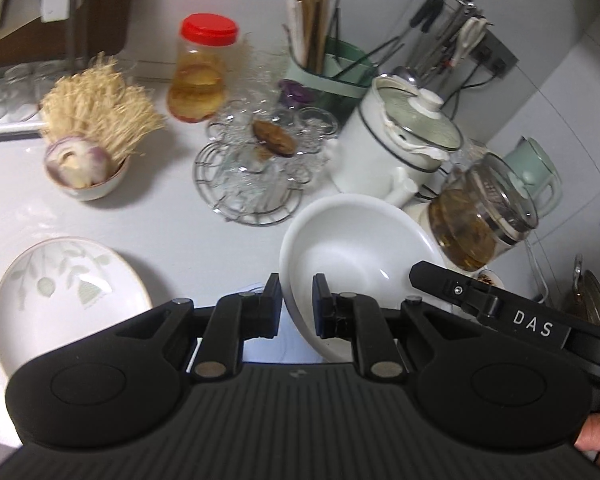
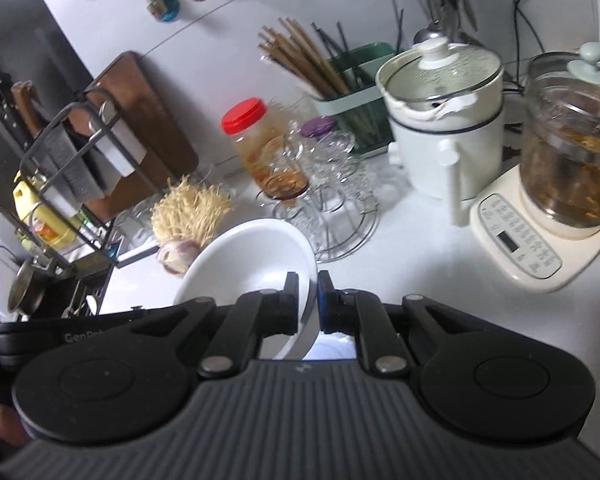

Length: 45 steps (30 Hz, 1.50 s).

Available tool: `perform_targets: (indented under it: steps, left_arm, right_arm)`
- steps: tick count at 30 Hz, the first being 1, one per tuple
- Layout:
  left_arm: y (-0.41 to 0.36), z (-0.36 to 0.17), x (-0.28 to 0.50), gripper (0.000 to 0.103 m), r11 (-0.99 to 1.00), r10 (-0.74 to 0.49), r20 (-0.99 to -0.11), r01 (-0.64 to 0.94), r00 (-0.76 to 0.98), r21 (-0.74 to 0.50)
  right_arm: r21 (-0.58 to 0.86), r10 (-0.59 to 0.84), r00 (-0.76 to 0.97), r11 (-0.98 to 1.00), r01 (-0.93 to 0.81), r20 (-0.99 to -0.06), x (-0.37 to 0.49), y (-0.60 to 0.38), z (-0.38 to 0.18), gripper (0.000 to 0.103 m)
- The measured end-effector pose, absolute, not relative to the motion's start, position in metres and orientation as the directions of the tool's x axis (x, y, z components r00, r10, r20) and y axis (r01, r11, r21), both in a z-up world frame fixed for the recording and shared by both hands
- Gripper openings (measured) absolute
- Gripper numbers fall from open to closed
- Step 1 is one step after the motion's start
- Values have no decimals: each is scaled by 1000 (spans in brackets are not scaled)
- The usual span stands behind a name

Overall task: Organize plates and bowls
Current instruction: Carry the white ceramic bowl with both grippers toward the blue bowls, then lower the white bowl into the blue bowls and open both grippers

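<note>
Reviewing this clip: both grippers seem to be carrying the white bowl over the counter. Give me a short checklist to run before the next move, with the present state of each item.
1. Left gripper shut on the white bowl's rim: ok.
2. Right gripper shut on the opposite rim: ok.
3. Bowl held level: not ok, it tilts in both views.
4. Bowl empty, nothing to spill: ok.
5. Leaf-patterned plate free and unstacked on the counter as a possible set-down spot: ok.
6. Clearance from the glass kettle and the white pot beside the bowl: cannot tell, they look close.
</note>
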<state>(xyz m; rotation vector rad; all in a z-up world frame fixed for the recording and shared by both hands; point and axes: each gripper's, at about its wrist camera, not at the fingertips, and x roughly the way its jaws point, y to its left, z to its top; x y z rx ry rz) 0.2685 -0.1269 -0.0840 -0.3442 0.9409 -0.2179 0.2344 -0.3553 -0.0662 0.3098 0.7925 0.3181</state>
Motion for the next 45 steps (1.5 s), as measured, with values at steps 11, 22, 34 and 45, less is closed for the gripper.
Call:
perform_targets:
  steps: [11,22,34,45]
  left_arm:
    - [-124,-118,264,17,936,-286,-790,-19,543,-351]
    - [-126,-172,275,17,941,-250,-839,-83,484,-328]
    - [-134,-190,278,17,956,-193,-854,-106,483,-275]
    - [-130,-180,276,48,948,-182,-858,-145,481,-282]
  right_arm:
    - [367,390,601,915,-169,-697,243,-342,-91,12]
    - [340,387,539,921,-189,-748,254,-337,-143,12]
    - [387,440,508,897,-212,-741,263,-345,-169,14]
    - [383,438,508,898,-215,-742,262,-351,-149,32]
